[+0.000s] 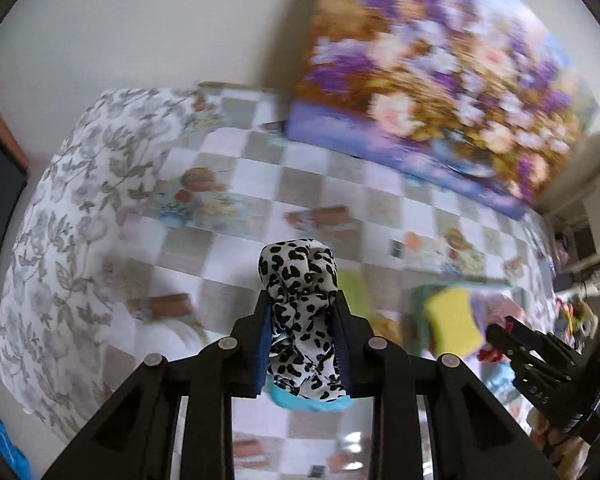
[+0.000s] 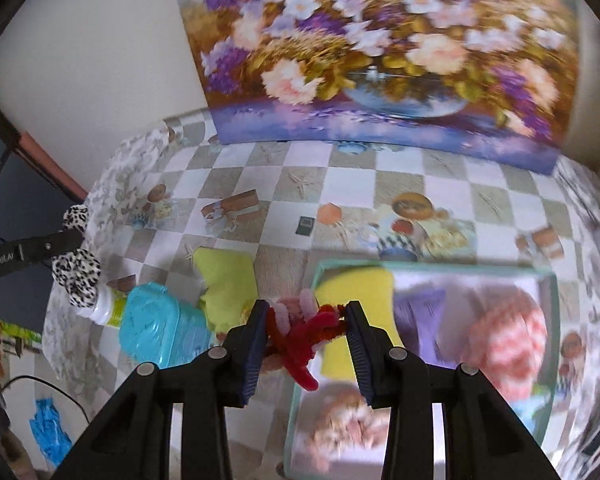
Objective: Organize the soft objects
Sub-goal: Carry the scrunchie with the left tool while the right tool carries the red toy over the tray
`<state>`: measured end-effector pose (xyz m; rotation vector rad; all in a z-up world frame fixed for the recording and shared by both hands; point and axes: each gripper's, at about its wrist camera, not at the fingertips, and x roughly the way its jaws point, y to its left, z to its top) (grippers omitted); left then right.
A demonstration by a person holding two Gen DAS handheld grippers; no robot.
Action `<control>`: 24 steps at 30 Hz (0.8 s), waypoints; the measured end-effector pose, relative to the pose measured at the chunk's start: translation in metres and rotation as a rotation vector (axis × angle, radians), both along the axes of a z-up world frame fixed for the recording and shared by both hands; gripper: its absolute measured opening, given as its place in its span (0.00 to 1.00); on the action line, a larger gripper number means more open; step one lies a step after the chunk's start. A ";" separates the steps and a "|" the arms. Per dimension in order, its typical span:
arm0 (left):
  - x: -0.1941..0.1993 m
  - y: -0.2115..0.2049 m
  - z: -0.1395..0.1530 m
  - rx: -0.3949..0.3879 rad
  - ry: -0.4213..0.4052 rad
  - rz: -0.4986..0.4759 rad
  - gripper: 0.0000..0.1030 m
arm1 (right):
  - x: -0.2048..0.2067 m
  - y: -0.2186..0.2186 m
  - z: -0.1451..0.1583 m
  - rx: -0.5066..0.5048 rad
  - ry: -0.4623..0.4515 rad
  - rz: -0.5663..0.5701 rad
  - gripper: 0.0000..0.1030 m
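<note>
Holding a yellow sponge (image 2: 354, 286), the clear bin (image 2: 432, 270) also contains plush toys (image 2: 508, 336).

A checkered tablecloth (image 2: 284, 184) carries a glass box (image 2: 428, 270), turquoise bottle (image 2: 156, 332) and yellow-green cloth (image 2: 228, 276).

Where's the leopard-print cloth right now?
Clamped in the left gripper: the leopard-print cloth is held above the checkered tablecloth, left of the turquoise bottle.

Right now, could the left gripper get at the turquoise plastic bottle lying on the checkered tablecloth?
Probably not yet. The left gripper is shut on a leopard-print fabric scrunchie, so its fingers are occupied. The turquoise plastic bottle lies just beneath it with nothing covering it, so the way looks free once the scrunchie is dropped.
</note>
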<state>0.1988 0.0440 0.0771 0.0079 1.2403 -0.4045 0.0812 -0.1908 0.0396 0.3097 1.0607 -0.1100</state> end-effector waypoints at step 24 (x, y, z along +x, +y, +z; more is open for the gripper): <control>-0.135 -0.141 -0.062 -0.116 0.076 -0.200 0.29 | -0.121 -0.076 -0.055 0.002 0.097 -0.301 0.40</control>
